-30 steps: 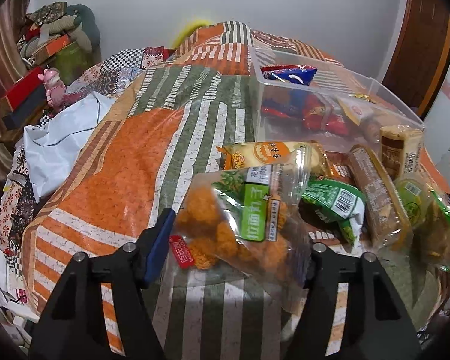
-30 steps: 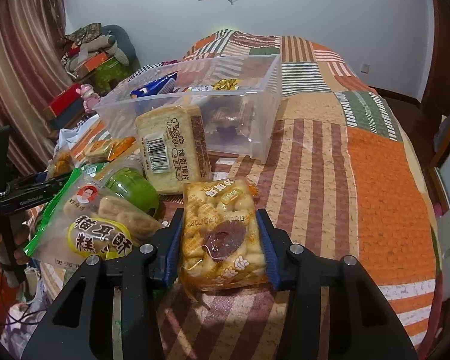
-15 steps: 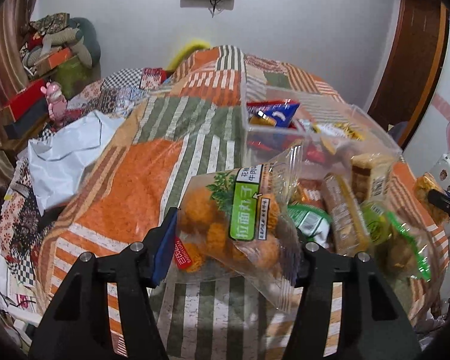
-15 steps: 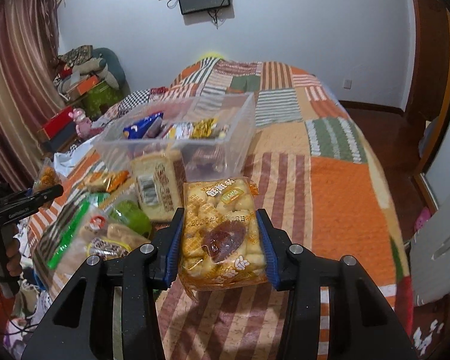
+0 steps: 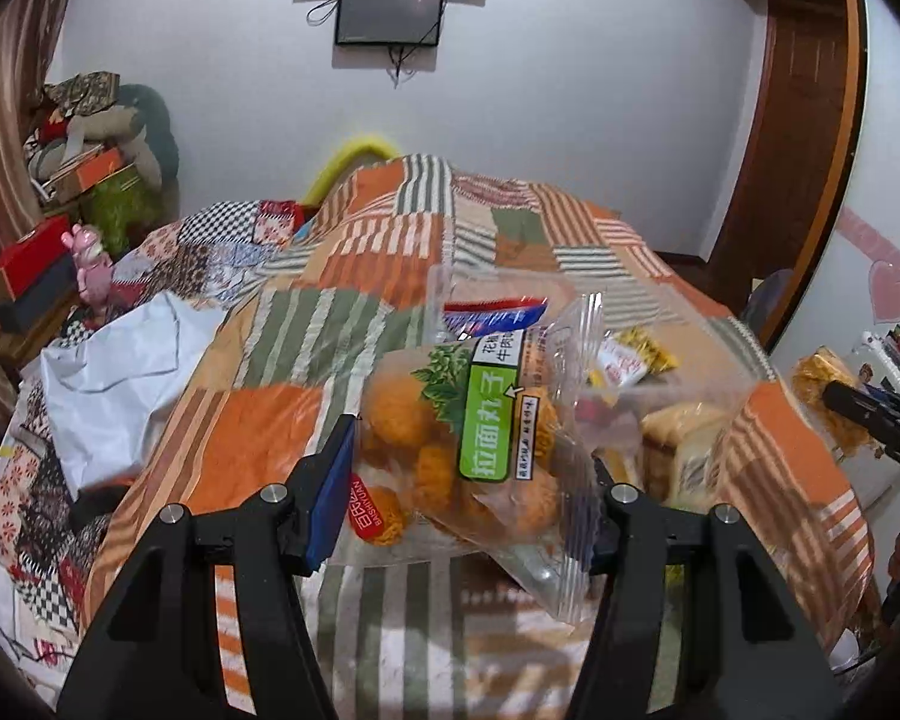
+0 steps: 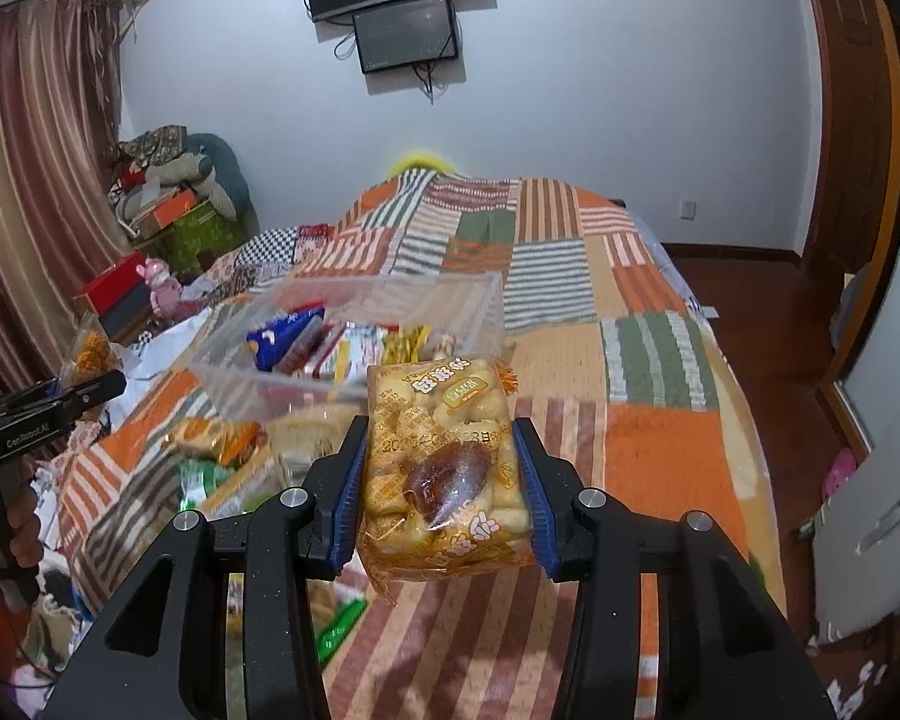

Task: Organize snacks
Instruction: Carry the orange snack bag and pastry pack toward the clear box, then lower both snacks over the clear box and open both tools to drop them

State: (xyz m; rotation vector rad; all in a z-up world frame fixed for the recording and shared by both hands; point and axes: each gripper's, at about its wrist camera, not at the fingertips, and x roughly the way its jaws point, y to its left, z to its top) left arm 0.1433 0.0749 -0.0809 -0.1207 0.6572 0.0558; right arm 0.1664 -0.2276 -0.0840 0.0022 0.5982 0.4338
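While both fingers (image 6: 525,489) clamp it, the yellow snack pack (image 6: 444,474) sits between — lifted.

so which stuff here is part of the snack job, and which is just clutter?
Job:
- bag of orange balls, in left gripper
- yellow snack pack, in right gripper
- clear bin
- loose snacks on bed

Clutter:
- pink toy
- wall screen
- white bag
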